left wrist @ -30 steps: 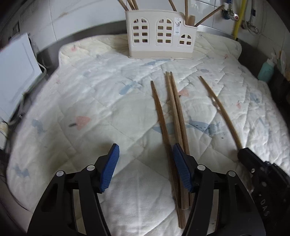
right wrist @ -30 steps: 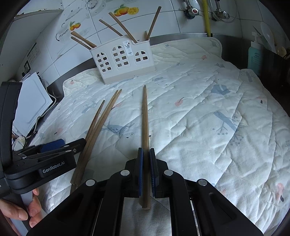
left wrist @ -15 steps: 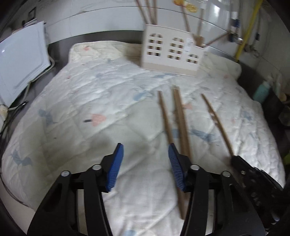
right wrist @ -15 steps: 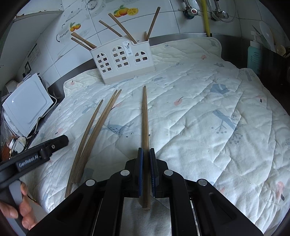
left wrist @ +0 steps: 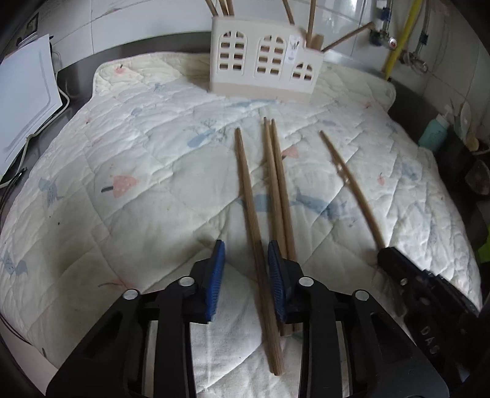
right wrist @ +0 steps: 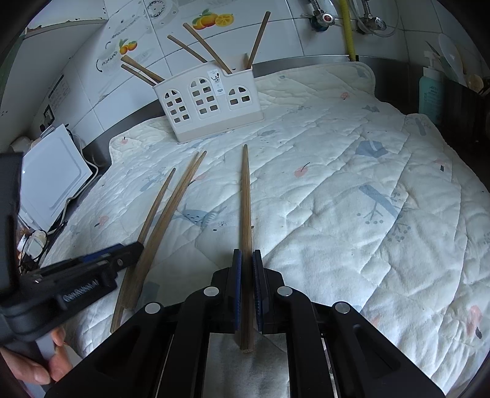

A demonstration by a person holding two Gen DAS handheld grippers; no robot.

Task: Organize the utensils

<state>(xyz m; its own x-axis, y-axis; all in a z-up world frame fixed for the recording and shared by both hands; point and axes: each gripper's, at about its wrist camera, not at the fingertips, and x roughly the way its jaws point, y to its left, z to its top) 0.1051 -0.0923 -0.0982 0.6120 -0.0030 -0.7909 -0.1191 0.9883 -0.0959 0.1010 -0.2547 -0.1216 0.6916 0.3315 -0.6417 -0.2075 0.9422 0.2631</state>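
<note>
Three wooden chopsticks lie on the quilted mat: a single one [left wrist: 249, 196] and a touching pair [left wrist: 277, 186]. My left gripper [left wrist: 246, 255] is open, its blue pads either side of the single chopstick's near part, not closed on it. My right gripper [right wrist: 246, 263] is shut on a fourth chopstick [right wrist: 246, 196], which points away toward the white utensil holder [right wrist: 211, 104]. The holder [left wrist: 265, 65] stands at the mat's far edge with several chopsticks in it. The right gripper also shows in the left wrist view [left wrist: 398, 269].
The quilted mat [right wrist: 352, 189] covers the counter. A white board [left wrist: 21, 101] leans at the left. A teal bottle [right wrist: 430, 91] and dark containers stand at the right edge. Taps and a yellow hose [right wrist: 347, 27] are on the tiled wall behind.
My left gripper moved right and down so its narrowing jaws now straddle the single chopstick. The right gripper stayed shut on its chopstick, barely moving.
</note>
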